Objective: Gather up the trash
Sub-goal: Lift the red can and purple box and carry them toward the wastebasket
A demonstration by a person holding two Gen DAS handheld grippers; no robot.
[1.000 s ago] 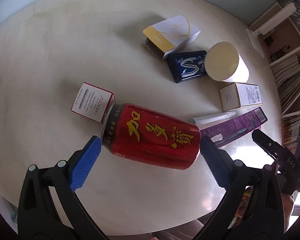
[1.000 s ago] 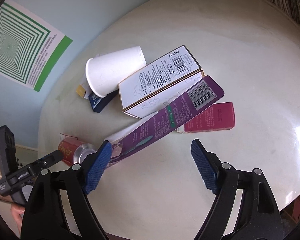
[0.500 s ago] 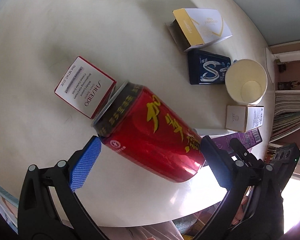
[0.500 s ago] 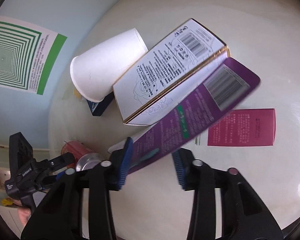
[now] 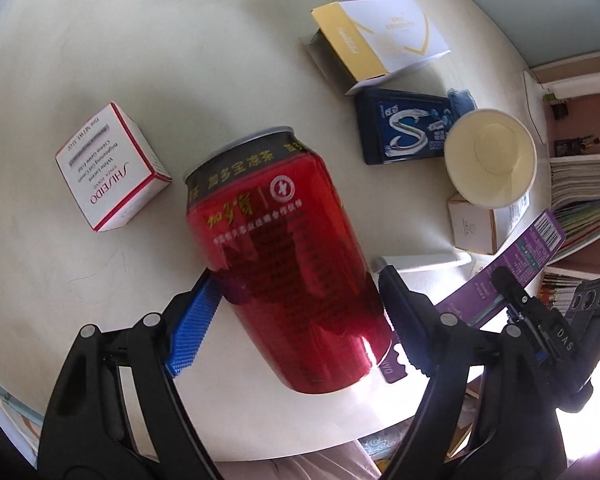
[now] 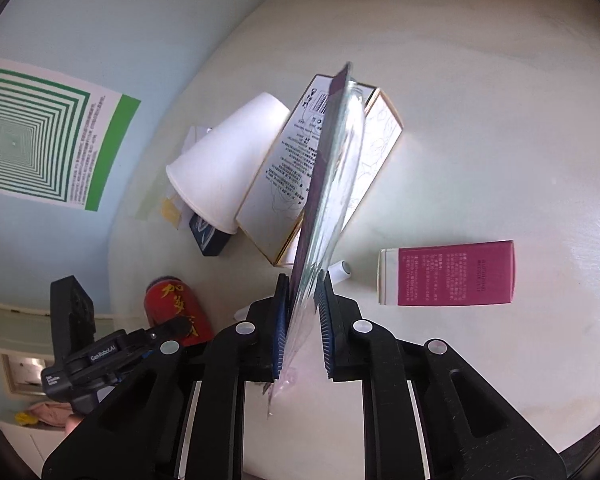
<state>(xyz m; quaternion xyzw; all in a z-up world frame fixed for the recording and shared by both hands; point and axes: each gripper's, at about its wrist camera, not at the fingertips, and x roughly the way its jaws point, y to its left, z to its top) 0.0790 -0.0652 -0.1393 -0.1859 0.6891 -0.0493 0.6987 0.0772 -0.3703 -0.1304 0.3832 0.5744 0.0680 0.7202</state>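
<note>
Left tool (image 5: 296, 312): its jaws have just been closing and now clamp the red can (image 5: 280, 248), pads pressed on both sides of the body. A second ago the can lay on its side on the table (image 5: 180, 40) between wide-spread pads; now it stands nearly upright in the grip, top rim pointing away from the camera. From the frames it cannot be told whether its base is clear of the table.

Right tool (image 6: 304, 320): its jaws have just been closing and are now narrow, pinching the purple blister pack (image 6: 324, 184) at its near end. The pack earlier lay flat against the white carton (image 6: 276, 168); it now stands edge-on, raised off the table.

Result: both tools are loaded, one item each. The pickup step appears complete for this pair; transfer to a bin is the likely next step, though no bin is in view.

Remaining on the table: paper cup (image 5: 490, 156), blue packet (image 5: 404, 128), yellow-and-white box (image 5: 376, 36), red-trimmed box (image 5: 108, 168), pink box (image 6: 448, 272), white carton.
</note>
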